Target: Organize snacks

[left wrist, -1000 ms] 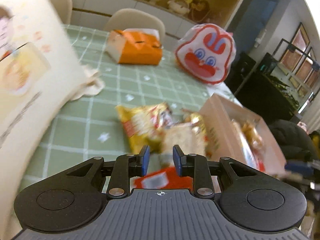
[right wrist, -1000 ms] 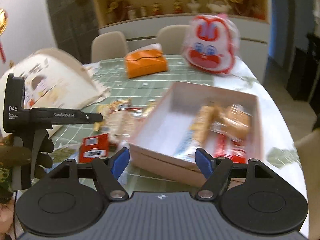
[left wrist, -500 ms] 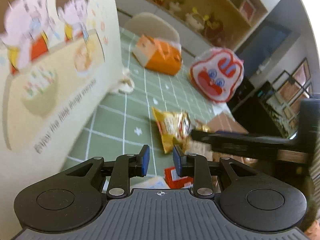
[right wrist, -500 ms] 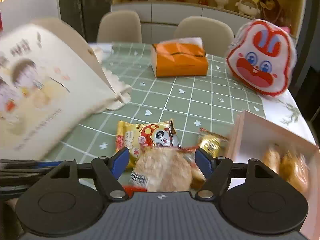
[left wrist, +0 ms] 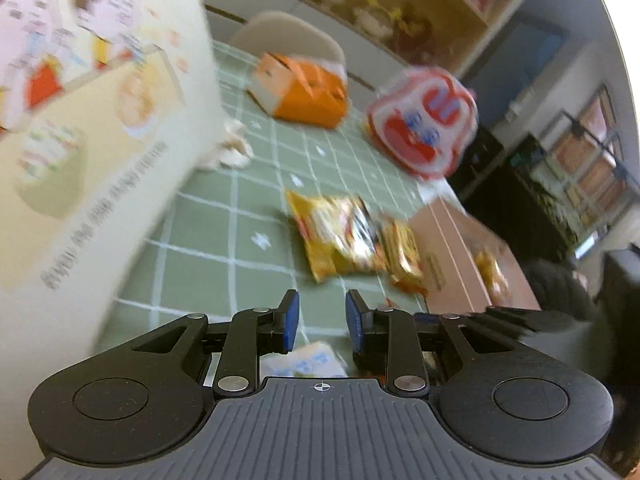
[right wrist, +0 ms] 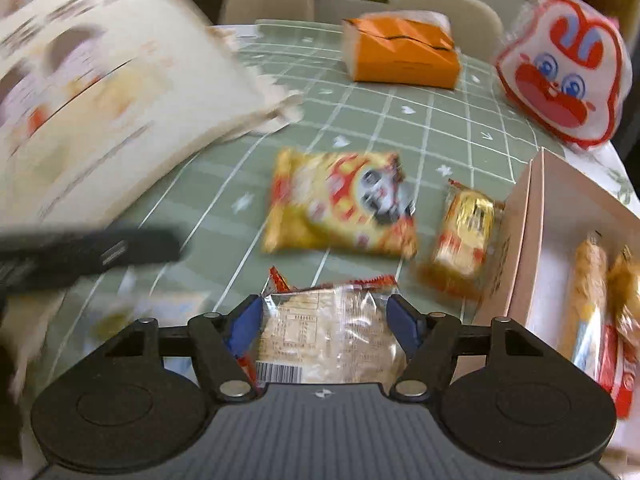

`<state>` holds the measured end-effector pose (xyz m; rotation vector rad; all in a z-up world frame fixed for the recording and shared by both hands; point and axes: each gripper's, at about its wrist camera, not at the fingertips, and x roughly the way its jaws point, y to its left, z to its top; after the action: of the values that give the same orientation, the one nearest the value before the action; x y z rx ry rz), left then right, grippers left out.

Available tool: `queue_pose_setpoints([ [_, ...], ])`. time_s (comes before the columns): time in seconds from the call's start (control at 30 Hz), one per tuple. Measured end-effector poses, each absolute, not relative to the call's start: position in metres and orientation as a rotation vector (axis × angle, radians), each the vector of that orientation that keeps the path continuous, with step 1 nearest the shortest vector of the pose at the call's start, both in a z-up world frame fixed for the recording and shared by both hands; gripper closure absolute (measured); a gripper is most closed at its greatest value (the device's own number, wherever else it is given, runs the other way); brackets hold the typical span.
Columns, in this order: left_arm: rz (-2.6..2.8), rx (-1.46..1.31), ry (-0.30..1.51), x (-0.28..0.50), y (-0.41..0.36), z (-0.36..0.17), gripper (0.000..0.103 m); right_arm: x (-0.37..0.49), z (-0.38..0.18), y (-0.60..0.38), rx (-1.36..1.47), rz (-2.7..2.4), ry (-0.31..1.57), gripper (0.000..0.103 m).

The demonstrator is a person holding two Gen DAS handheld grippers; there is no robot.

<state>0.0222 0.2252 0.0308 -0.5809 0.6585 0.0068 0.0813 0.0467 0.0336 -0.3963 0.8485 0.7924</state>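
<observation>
My right gripper [right wrist: 326,320] is open, its jaws on either side of a clear-wrapped rice cracker pack [right wrist: 328,340] lying on the green checked tablecloth. Beyond it lie a yellow panda snack bag [right wrist: 340,204] and a small gold packet [right wrist: 464,236]. The pink box [right wrist: 520,248] at right holds several snacks [right wrist: 588,300]. My left gripper [left wrist: 320,320] has its jaws a narrow gap apart and empty, above a pale blue packet [left wrist: 304,362]. The yellow bag [left wrist: 336,236], gold packet [left wrist: 404,252] and pink box [left wrist: 452,256] show ahead of it.
A large white illustrated bag [right wrist: 92,108] lies at left, also close in the left wrist view [left wrist: 88,120]. An orange tissue box [right wrist: 400,54] and a red rabbit-face bag [right wrist: 560,72] stand at the far side. Chairs [right wrist: 268,0] stand behind the table.
My right gripper has moved forward and down so the cracker pack now lies between its open jaws. The left gripper has shifted, and the right gripper's arm has left its view.
</observation>
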Motion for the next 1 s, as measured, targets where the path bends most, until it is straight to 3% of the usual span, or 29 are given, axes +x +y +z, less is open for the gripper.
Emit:
queue_pose_setpoints([
  [0.3, -0.160, -0.448, 0.763, 0.026, 0.175, 0.022, 0.073, 0.038, 0.041, -0.016, -0.341, 0.905, 0.866, 0.034],
  [0.53, -0.113, -0.497, 0.723, 0.023, 0.182, 0.020, 0.073, 0.032, 0.050, -0.061, -0.275, 0.923, 0.845, 0.034],
  [0.67, -0.099, -0.506, 0.733, 0.025, 0.185, 0.019, 0.073, 0.044, 0.058, -0.079, -0.230, 0.880, 0.795, 0.027],
  [1.0, -0.129, -0.491, 0.760, 0.029, 0.180, 0.014, 0.072, 0.094, 0.036, -0.069, -0.194, 0.676, 0.754, 0.028],
])
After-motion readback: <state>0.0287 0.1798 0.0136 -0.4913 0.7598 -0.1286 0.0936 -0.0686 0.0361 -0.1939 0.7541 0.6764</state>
